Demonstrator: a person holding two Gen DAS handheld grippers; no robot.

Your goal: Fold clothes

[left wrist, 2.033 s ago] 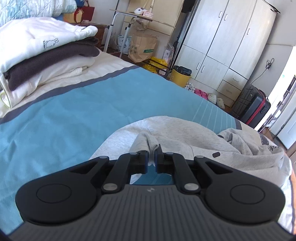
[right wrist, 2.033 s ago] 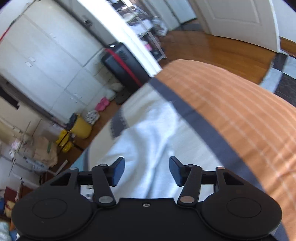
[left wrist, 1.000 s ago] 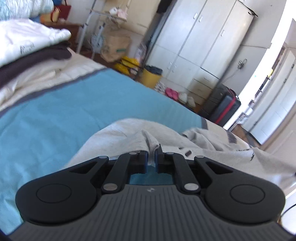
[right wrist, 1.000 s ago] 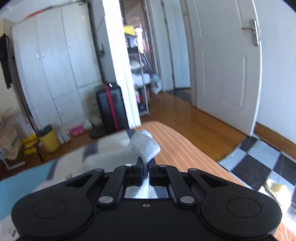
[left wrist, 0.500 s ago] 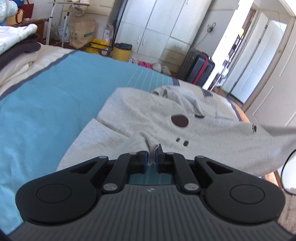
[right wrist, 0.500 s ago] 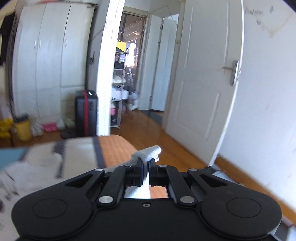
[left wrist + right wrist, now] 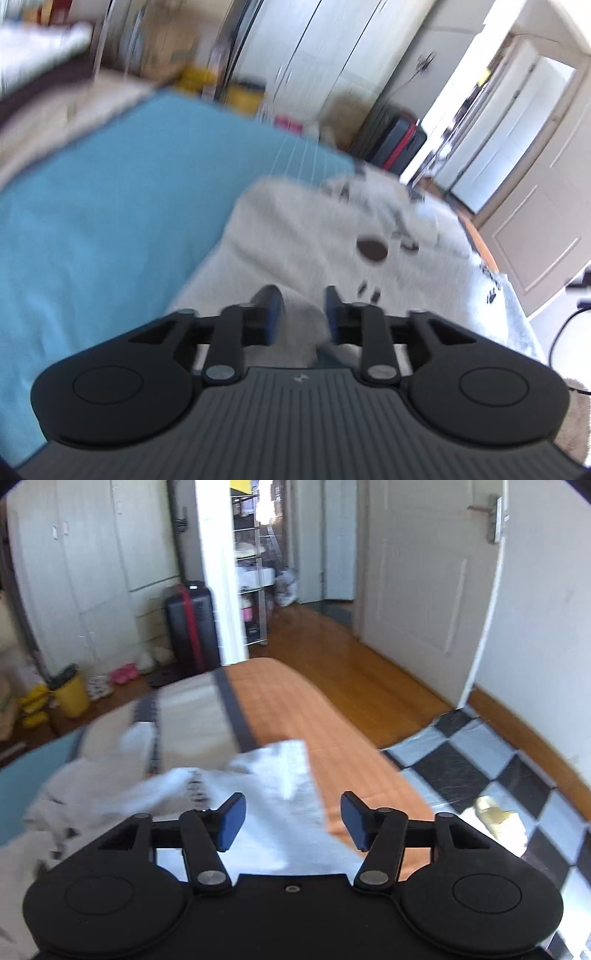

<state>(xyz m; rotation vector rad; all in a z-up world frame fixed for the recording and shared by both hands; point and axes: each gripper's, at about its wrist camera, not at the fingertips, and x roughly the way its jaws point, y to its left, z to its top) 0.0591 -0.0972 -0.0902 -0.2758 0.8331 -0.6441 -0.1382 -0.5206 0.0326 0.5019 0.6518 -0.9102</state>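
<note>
your left gripper (image 7: 302, 315) has its fingers apart with a hump of the grey sweatshirt (image 7: 310, 236) poking up in the gap, nothing pinched as far as the blur lets you tell. your right gripper (image 7: 293, 818) is spread wide too, over a pale edge of the same garment, not gripping anything.

so the shirt's right under and ahead of both tools, spread on the bed (image 7: 110, 206). from the left view it runs away from you and off to the right, across the blue part toward the orange end (image 7: 288, 709). from the right view the bulk piles up to the left, and only a flat flap reaches the orange stripe. long axis looks like it goes side to side between your two hands, so the left one's nearer the body, the right nearer that loose end.

beyond that it's just the suitcase (image 7: 190, 624) and wardrobe.
</note>
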